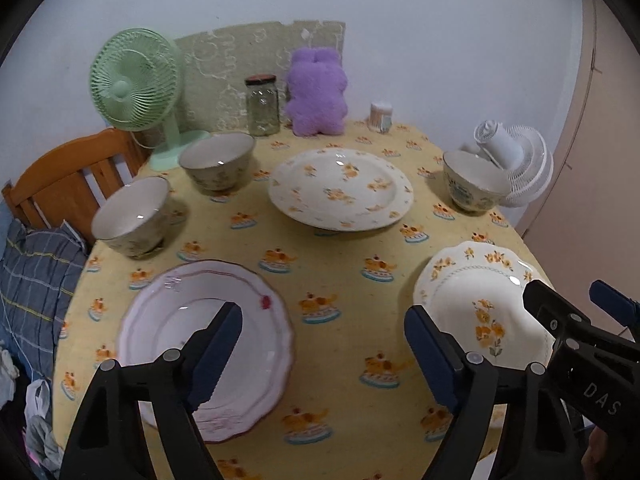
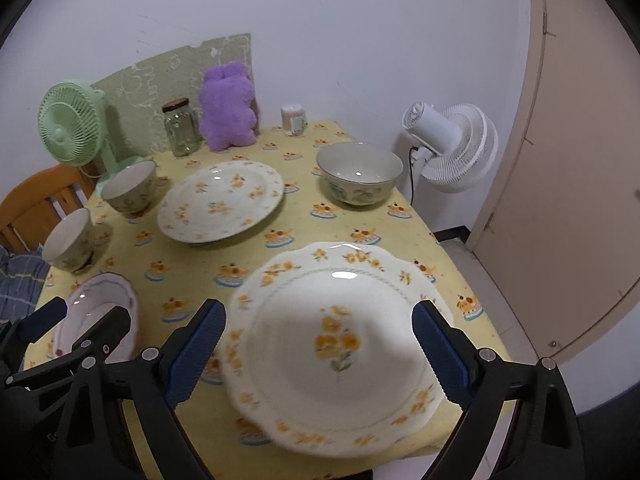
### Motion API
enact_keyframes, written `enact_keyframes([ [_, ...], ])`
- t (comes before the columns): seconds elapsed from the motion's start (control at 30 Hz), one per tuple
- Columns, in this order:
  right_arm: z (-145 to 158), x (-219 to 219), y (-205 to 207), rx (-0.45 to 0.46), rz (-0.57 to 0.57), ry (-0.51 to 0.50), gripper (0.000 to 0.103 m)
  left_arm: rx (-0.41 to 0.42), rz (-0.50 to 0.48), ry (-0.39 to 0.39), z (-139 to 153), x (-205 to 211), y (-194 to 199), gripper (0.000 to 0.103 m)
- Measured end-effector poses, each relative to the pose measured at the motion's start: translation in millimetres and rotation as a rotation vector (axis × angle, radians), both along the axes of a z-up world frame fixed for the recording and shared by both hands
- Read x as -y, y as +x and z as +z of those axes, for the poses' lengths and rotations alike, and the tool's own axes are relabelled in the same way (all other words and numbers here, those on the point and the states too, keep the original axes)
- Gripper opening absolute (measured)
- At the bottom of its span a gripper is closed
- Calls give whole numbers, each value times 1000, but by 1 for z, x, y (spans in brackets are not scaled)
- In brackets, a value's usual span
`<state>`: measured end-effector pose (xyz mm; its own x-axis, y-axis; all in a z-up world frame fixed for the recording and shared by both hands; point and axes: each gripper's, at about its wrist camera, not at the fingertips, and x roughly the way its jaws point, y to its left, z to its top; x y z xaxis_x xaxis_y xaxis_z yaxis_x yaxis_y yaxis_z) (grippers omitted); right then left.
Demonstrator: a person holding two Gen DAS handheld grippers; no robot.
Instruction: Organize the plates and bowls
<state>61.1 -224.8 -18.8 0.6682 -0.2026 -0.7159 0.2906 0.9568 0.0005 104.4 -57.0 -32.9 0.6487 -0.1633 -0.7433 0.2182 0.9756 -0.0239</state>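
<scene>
Approaching stage: left gripper (image 1: 320,344) spread wide above pink-rimmed scalloped ceramic plate (image 1: 208,344); right gripper (image 2: 316,344) spread wide above orange-flowered white plate (image 2: 336,344). Neither grips. Next: descend onto rims.

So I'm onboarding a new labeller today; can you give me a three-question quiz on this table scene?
1. How many bowls stand on the table?
2. True or false: the right tongs grip the scalloped yellow-flower plate.
3. Which plate lies under the left tongs: A) pink-rimmed plate, B) round flowered plate?

Key: 1) three; 2) false, they are open above it; 3) A.
</scene>
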Motion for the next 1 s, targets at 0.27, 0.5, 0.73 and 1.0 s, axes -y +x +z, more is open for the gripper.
enact_keyframes([
  [0.27,-25,52,24,-81,14,35,92,-93,34,27,-26,51,22,83],
  [0.5,-50,87,43,-165,10,59,87,-174,32,49,-51,87,34,78],
  [0.73,-73,106,50,-242,-11,73,77,-234,23,70,-69,104,42,68],
  [1.0,-92,116,42,-297,-57,120,76,-269,-21,97,-80,113,45,58],
])
